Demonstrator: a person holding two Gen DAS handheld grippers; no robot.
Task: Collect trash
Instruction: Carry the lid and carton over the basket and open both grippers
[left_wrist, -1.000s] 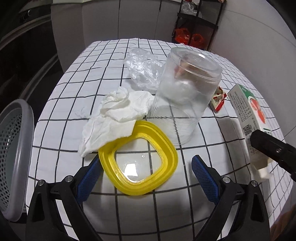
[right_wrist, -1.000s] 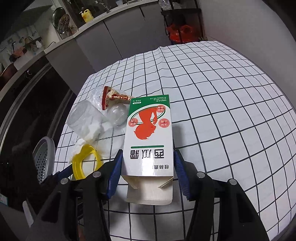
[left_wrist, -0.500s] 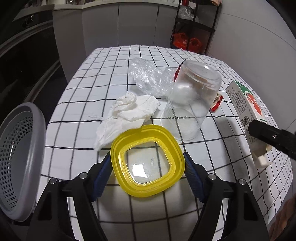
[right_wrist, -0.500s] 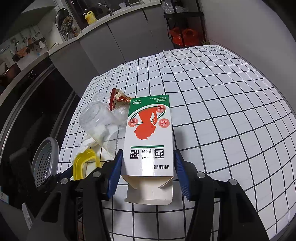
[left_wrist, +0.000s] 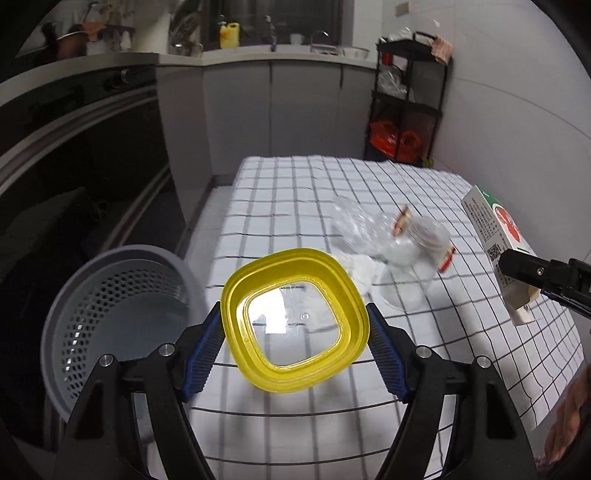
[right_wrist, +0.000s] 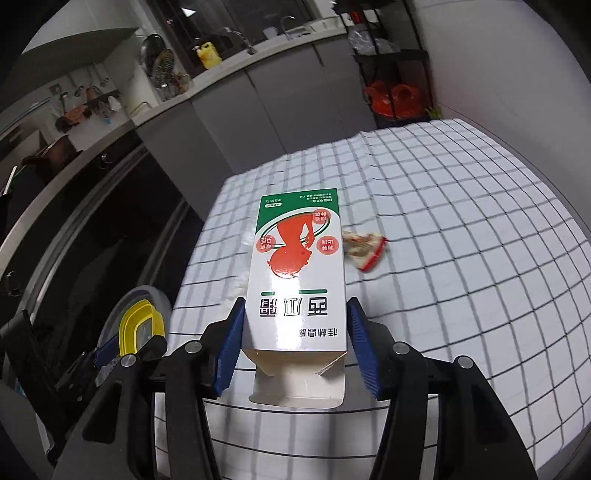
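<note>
My left gripper (left_wrist: 295, 339) is shut on a yellow-rimmed clear lid (left_wrist: 293, 319) and holds it in the air above the table's near left edge, beside a grey perforated bin (left_wrist: 110, 325) on the left. My right gripper (right_wrist: 295, 332) is shut on a white, green and red carton (right_wrist: 297, 280), lifted above the table; the carton also shows in the left wrist view (left_wrist: 496, 236). On the table lie a clear jar (left_wrist: 413, 262), crumpled clear plastic (left_wrist: 354, 221), a white tissue (left_wrist: 360, 267) and a red-edged wrapper (right_wrist: 364, 249).
The table has a white cloth with a black grid (left_wrist: 295, 192). Dark oven fronts (left_wrist: 74, 147) run along the left. Grey cabinets (left_wrist: 273, 107) and a black rack with red bags (left_wrist: 402, 122) stand behind the table.
My left gripper closed on the yellow lid and lifted it up off the table toward the bin side. My right gripper rose with the carton.
</note>
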